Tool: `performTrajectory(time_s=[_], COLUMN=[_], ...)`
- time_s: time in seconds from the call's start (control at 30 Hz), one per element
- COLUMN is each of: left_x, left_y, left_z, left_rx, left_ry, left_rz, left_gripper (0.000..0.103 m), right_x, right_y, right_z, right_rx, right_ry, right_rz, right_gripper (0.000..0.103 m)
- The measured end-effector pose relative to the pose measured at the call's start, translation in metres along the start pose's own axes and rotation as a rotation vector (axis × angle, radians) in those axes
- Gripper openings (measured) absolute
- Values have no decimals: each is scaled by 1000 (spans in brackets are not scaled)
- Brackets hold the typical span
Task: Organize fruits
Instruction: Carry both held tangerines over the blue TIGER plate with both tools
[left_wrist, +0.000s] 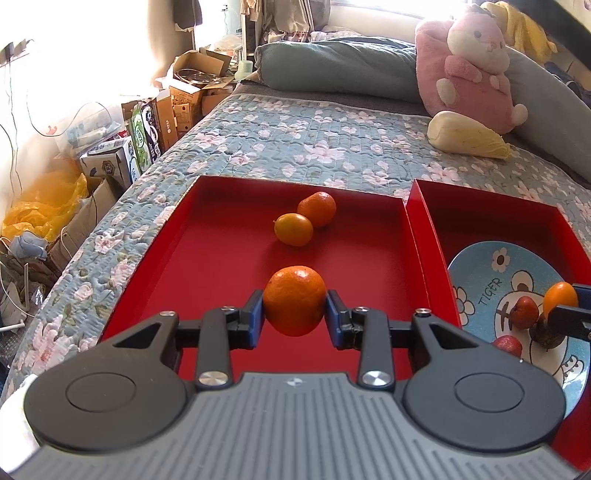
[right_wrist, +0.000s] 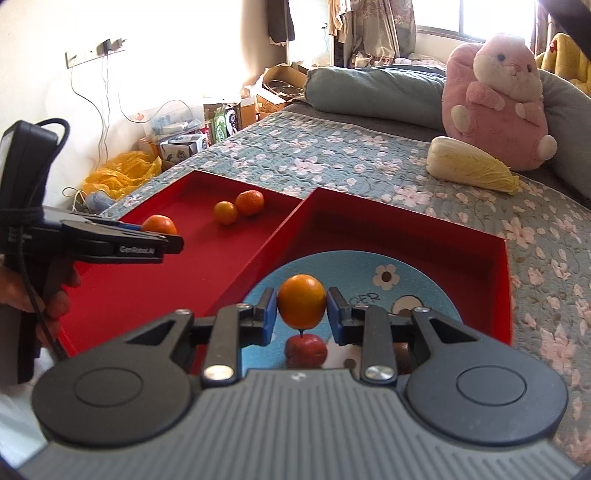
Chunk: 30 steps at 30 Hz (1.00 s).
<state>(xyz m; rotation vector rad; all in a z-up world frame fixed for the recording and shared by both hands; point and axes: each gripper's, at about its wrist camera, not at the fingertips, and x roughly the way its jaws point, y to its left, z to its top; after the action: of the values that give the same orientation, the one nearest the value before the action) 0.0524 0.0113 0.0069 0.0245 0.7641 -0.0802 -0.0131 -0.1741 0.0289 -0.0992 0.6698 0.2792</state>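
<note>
Quilted bed (left_wrist: 295, 147) fills both frames; left gripper (left_wrist: 294, 312) clamps an orange (left_wrist: 294, 300) over the tray (left_wrist: 221, 266), frame centre; right gripper (right_wrist: 301, 312) clamps a kumquat (right_wrist: 301, 301) over the plate (right_wrist: 424, 295).

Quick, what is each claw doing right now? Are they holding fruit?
Left claw: closed on a big orange over the left red tray.
Right claw: closed on a small orange fruit above the blue plate.

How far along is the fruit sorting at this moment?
Done: small red fruits lie on the blue plate in the right red tray. In hand: the left hand-held gripper clamps a mandarin; the right hand-held gripper holds a kumquat above the plate. Left: two orange fruits in the left tray.
</note>
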Motion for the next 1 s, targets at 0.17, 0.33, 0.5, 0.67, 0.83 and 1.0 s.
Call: performTrajectory(time_s=[0.17,0.33,0.5,0.67,0.83,1.0], left_x=[-3,-5,-4,-2,-2,-7], left_y=[-5,-12,-16,-15,-14,-20], left_z=[0,-1,-2,-2,-2,-1], left_rx=[26,51,64,58,59,75], left_ry=[-16,-29,-29,-25,-30,-55], left_rz=[-21,-48,-63,-74,-90,-123], left_gripper=[40,40,40,40,40,40], right_x=[2,9,19,38,66,77], right_y=[-21,-37,-41,-21,-9,-8], right_z=[-13,-23,-13,8,10,0], right_rx=[33,70,94,37,6,-13], right_ry=[31,59,44,24,79,118], right_rz=[-79,-139,-123,-58,-41,-55], right_gripper=[32,32,32,32,32,33])
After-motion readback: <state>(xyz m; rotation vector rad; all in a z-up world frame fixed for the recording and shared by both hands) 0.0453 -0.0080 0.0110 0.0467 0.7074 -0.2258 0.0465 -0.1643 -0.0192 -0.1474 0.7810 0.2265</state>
